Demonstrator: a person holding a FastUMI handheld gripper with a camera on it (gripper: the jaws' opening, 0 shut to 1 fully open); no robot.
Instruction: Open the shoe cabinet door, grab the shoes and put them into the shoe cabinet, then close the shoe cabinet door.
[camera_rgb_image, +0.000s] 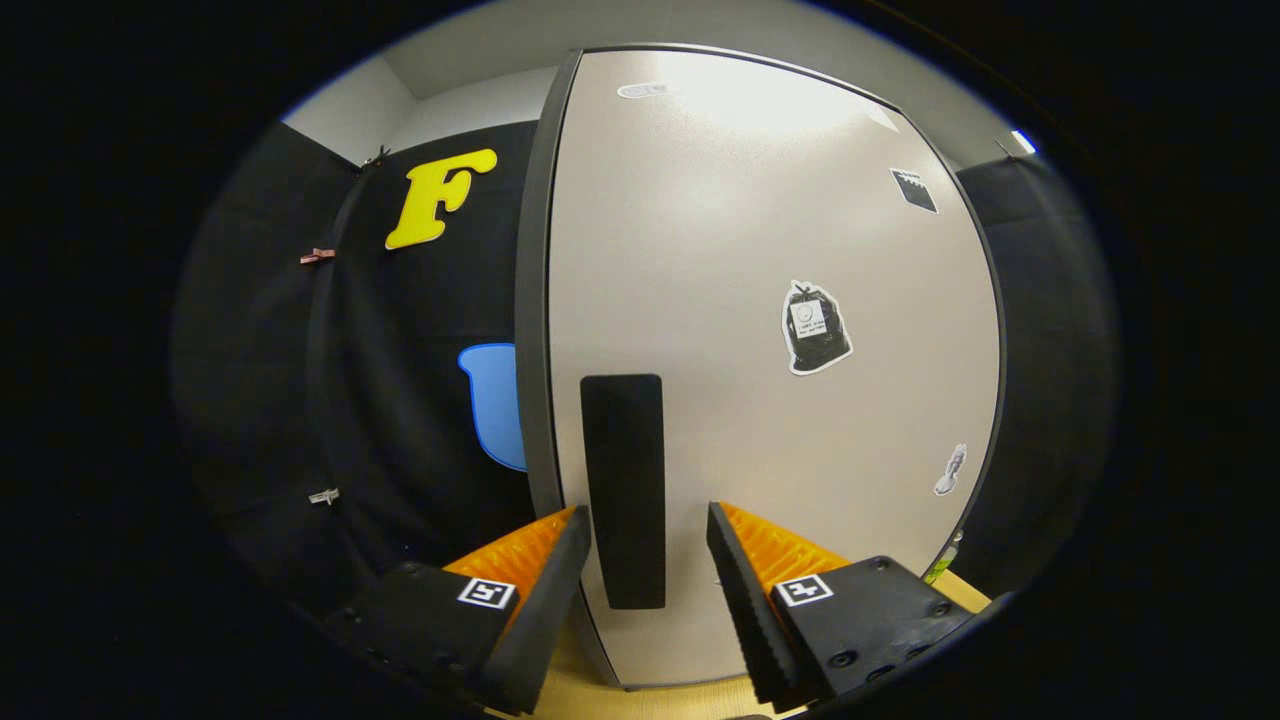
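Gripper (648, 520): held level and pointed square at the cabinet door, close in. Jaws wide open, holding nothing. Two fingers (545, 575) rise from below, one on each side of the door's handle; whether either touches the door or the handle cannot be told.

Door (770, 400): pale, flat panel with a dark edge strip down its near side and a thin dark rim along its top and far side. It stands shut, upright, and faces the gripper.

Handle (623, 490): tall dark rectangle set low on the door, close to the dark edge strip. Its lower part lies between the two fingers, its upper part stands above their tips.

Stickers on the door: a dark bag-shaped sticker (815, 327) about mid-height, beyond the handle toward the far side; a small pale figure sticker (950, 470) lower, near the far rim; a small dark square sticker (914, 189) high up near the far rim; a pale oval mark (643, 90) at the top near the edge strip.

Surface (640, 695): light wood, seen as a narrow band under the door's foot and between the fingers.

Booth wall (400, 420): black cloth hanging beside the cabinet on the edge-strip side, with two small clips (318, 256) pinned to it, one high and one low. More black cloth stands past the door's far rim. Pale wall (350, 110) above the cloth.
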